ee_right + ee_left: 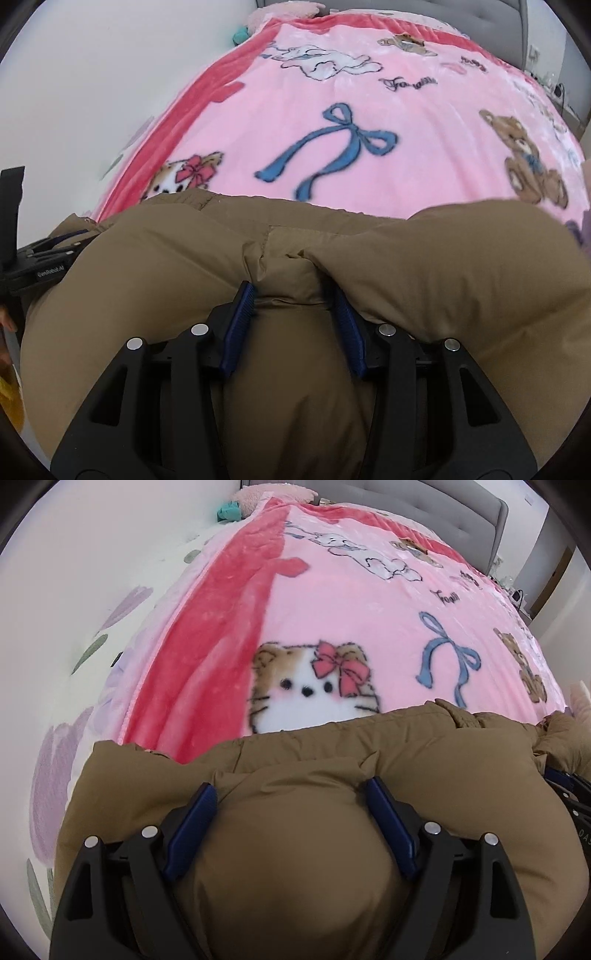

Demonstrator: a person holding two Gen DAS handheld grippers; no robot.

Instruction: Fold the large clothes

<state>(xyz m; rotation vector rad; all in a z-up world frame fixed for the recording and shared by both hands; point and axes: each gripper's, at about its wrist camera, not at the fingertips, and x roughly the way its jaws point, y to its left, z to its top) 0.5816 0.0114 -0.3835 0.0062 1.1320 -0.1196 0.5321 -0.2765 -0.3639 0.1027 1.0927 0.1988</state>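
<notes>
Left wrist view: left gripper [291, 794] set over a puffed bulge of the brown padded jacket [369, 746], blue fingers [192, 827] spread wide to either side of the bulge. Fabric between them and touching both pads; whether pressed or merely resting, cannot tell. Jacket lying on the near part of the bed, over the pink cartoon blanket [369, 609]; far edge of the jacket crossing the printed cat face [310, 686]. Left of the blanket, a pale floral sheet [92, 646]; at the far end, a grey headboard [424, 502].

Right wrist view: right gripper [291, 295] clamped on a gathered ridge of the same jacket [443, 258], fingers [240, 325] partly closed, cloth visibly bunched and pinched between the pads. Left gripper body [40, 262] seen at the left edge, close beside the jacket. Blue ribbon print [332, 147] and teddy print [532, 162] exposed on the blanket beyond the jacket.

Progress, as judged: fold under way, not complete. Jacket bulky and rounded, with no flat, squared bundle to be seen; sleeves and hem not distinguishable, so number of folds made cannot be stated. Remaining, likely: lay the held portion down, flatten trapped air, bring the remaining sides in, square the stack.
</notes>
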